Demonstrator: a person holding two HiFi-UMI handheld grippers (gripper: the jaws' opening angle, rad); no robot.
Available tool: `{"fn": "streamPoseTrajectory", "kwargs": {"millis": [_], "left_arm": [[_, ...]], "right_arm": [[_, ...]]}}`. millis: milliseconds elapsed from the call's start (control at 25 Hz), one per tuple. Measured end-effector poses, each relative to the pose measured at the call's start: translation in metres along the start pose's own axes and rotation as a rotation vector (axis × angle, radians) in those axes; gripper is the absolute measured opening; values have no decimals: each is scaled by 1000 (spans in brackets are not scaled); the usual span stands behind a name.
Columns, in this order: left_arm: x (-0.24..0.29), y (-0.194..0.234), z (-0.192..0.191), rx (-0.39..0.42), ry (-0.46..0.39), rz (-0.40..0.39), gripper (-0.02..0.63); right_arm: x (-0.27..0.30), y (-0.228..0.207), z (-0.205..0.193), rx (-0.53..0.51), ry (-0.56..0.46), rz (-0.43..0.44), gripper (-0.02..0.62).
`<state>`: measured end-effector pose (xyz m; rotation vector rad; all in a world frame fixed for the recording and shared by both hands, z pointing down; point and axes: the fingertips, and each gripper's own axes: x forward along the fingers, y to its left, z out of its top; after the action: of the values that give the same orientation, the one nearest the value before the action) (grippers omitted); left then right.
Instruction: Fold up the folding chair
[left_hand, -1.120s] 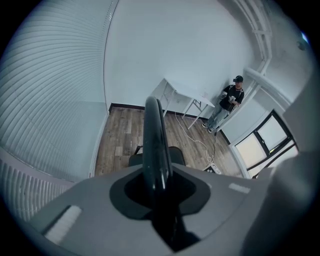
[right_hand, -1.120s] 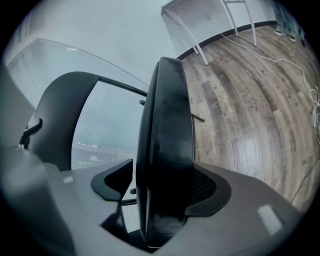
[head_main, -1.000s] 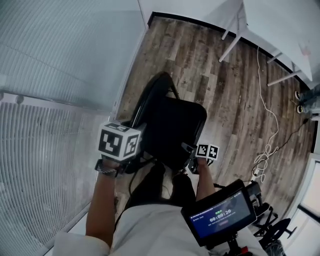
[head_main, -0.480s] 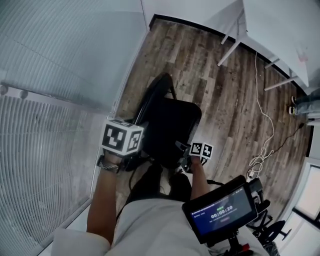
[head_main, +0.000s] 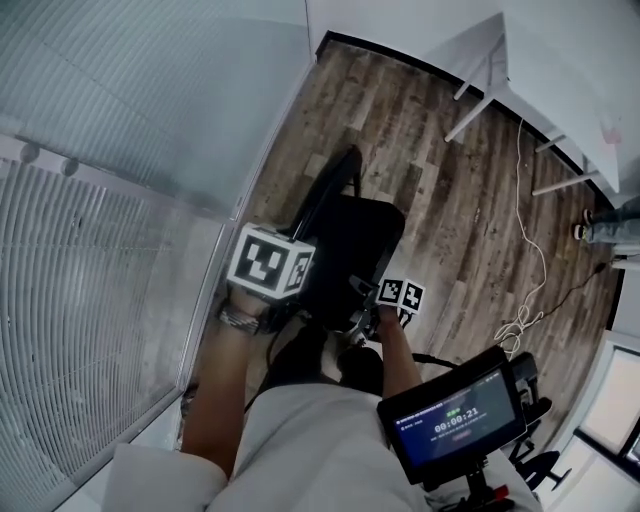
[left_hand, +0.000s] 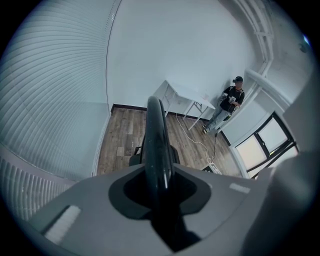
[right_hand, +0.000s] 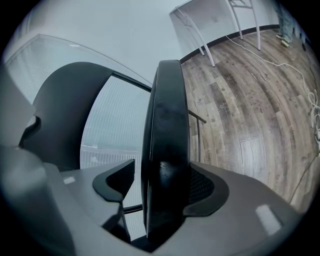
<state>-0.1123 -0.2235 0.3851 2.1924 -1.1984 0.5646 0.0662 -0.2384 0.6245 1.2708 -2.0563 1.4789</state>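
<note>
Floorboards of grey-brown wood carry the black folding chair, which stands near the floor's left edge beside the ribbed wall. On it, the left tongs pinch the top frame tube. The right tongs straddle the seat edge. They are spread and have just been closing, with one pad touching and the other still clear.

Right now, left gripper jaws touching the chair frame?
Touching. In the left gripper view the left gripper has its jaws shut on the chair frame.
</note>
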Motion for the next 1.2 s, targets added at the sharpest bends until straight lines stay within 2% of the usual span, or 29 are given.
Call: {"fn": "streamPoseTrajectory", "kwargs": {"millis": [480, 840, 1200], "left_arm": [[-14, 18, 7, -3, 0, 5, 67], [-21, 21, 10, 8, 4, 34, 67], [-27, 28, 12, 11, 4, 37, 67]], "right_arm": [[12, 48, 2, 8, 23, -1, 307], [23, 94, 1, -1, 54, 69, 307], [30, 109, 0, -2, 70, 53, 307]]}}
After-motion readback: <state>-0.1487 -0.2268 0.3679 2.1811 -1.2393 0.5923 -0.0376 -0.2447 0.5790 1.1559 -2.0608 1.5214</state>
